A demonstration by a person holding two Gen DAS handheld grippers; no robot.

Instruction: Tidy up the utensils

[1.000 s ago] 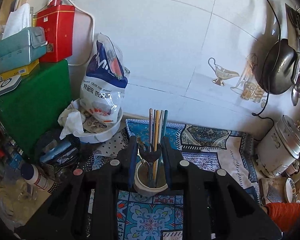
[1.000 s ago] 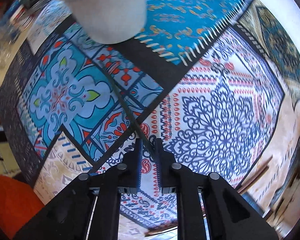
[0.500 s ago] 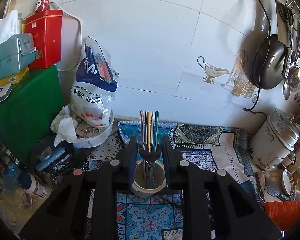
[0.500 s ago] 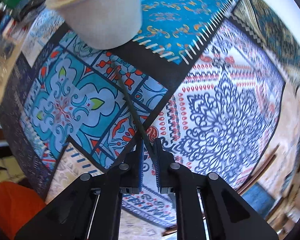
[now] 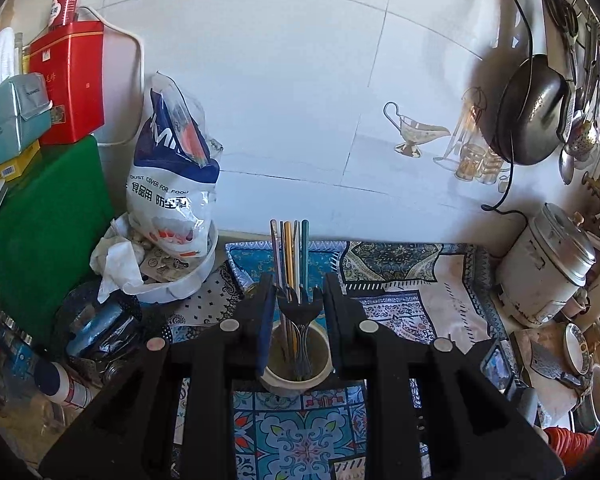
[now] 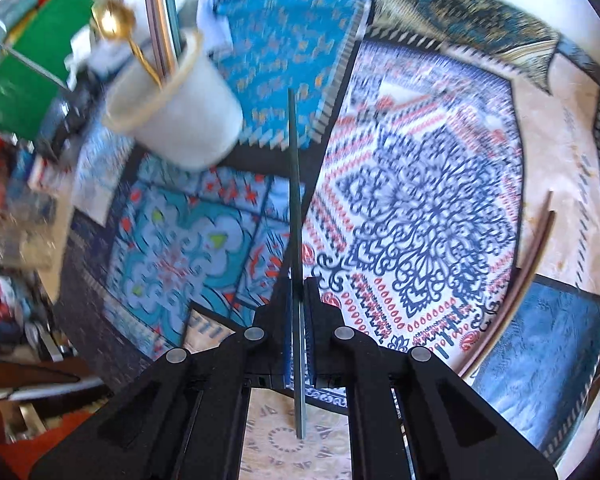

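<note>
While the right tongs [image 6: 296, 300] pinch a single dark chopstick [image 6: 294, 184] between their pads, above the patterned cloth [image 6: 420, 208] on the worktop, the left tongs [image 5: 296, 300] clamp the rim of a white cup [image 5: 296, 376]. That cup holds upright coloured chopsticks [image 5: 290, 248] and dark forks [image 5: 298, 312]. Two brown chopsticks [image 6: 528, 276] lie on the cloth. Behind, a plastic bag [image 5: 168, 184] reads "DUST COVER FOR FOOD", beside a red tin [image 5: 70, 84].
</note>
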